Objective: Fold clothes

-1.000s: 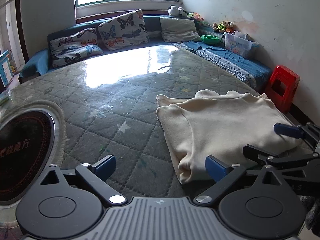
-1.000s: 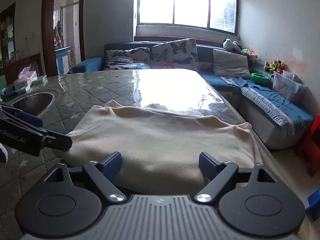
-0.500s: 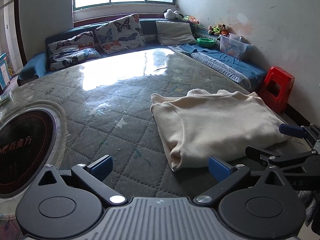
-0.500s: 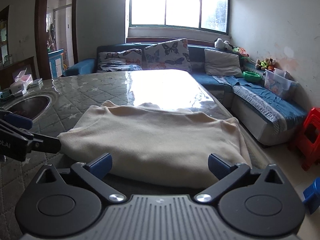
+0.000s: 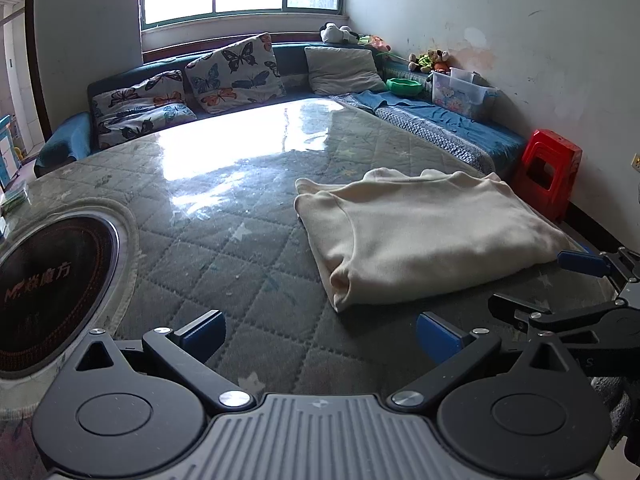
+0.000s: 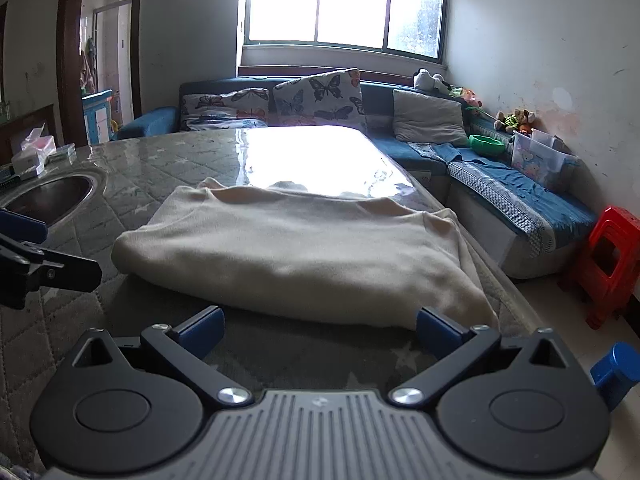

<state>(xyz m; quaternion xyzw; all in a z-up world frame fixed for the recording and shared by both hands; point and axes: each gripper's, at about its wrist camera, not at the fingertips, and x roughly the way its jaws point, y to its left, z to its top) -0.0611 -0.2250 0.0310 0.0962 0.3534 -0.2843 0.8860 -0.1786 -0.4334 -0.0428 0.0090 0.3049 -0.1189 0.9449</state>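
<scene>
A cream sweater point(image 5: 424, 236) lies folded into a flat rectangle on the quilted green table point(image 5: 224, 240), toward its right edge. My left gripper point(image 5: 318, 334) hovers open over bare table, just short of the sweater's near left corner, nothing between its blue pads. In the right wrist view the same sweater point(image 6: 296, 252) fills the middle. My right gripper point(image 6: 318, 330) stands wide open just in front of its near edge, apart from the cloth. Each gripper shows at the edge of the other's view.
A round induction cooktop point(image 5: 52, 292) is set into the table at the left. A blue corner sofa point(image 5: 448, 128) with butterfly cushions runs behind and to the right. A red plastic stool point(image 5: 548, 172) stands on the floor past the table's right edge.
Both grippers have drawn back from the sweater, which now lies farther ahead of them. The right gripper's jaws have spread a little wider. The sweater itself has stayed in place.
</scene>
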